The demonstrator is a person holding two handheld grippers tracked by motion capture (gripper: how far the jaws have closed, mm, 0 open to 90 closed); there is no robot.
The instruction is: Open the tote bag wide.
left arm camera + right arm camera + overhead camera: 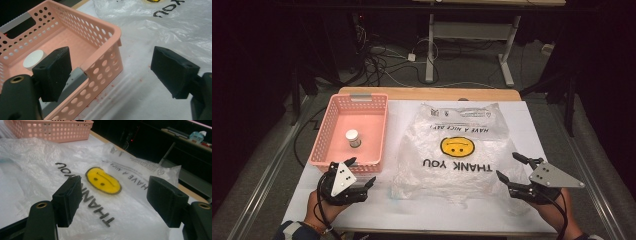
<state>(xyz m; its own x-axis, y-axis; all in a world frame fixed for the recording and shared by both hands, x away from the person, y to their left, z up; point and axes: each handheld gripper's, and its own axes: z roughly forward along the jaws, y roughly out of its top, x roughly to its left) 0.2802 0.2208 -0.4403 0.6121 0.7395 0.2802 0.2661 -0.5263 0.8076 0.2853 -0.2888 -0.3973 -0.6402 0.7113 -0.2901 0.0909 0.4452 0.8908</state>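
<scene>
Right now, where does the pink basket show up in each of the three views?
High view: pink basket left of centre, beside the plastic bag.
Left gripper view: it spans the left half, behind the left jaw.
Right gripper view: top left corner, beyond the bag.
Shared landmark: the bag's yellow smiley face.

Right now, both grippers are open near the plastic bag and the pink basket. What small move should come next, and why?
Probably ease the right gripper forward and down onto the near edge of the plastic bag. Its jaws stand open with nothing between them, and the bag lies flat just ahead. The left gripper hovers open at the near corner of the pink basket, where the small white-capped bottle sits untouched.
</scene>
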